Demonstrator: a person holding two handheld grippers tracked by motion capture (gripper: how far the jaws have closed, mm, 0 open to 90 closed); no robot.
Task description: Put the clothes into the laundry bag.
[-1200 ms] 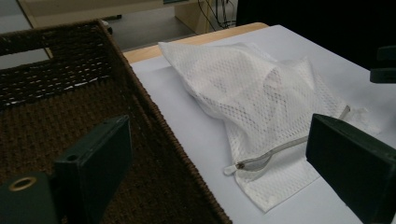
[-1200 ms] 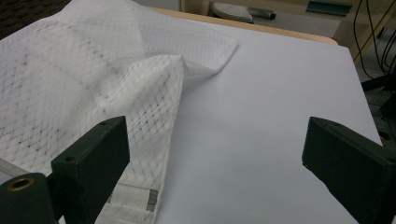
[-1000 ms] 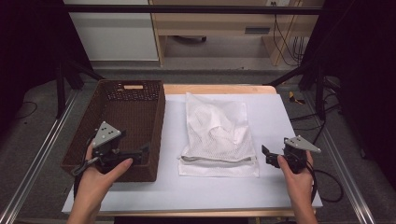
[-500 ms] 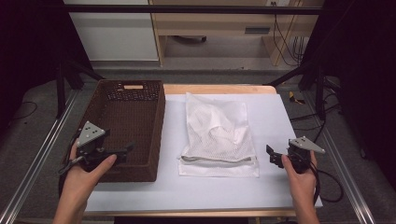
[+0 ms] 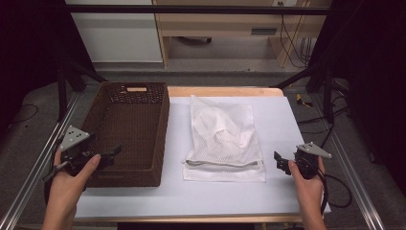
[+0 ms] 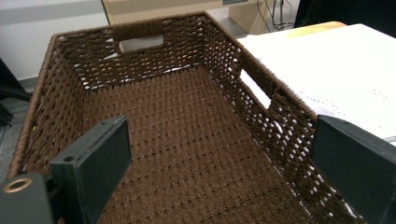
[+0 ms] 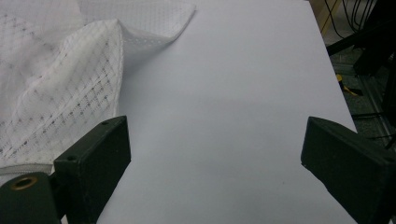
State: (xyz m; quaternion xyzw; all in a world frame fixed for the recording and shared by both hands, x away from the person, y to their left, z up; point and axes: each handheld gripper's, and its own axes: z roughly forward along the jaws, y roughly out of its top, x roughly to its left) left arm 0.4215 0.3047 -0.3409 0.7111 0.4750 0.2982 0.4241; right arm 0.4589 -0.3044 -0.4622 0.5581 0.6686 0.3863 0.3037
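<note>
A white mesh laundry bag lies flat on the white table top, zipper edge nearest the person; its corner also appears in the right gripper view as mesh bag. A dark brown woven basket stands to its left, nothing inside. My left gripper hovers over the basket's near left corner, open, looking into the basket. My right gripper is held open above the table, right of the bag's near corner, nothing between its jaws.
The white table top has bare room right of the bag. Metal rails run along both sides. A wooden cabinet and cables stand beyond the far edge.
My left gripper has drawn back leftwards and toward the person, from the basket's near right part to its near left corner. The right gripper has edged slightly right.
</note>
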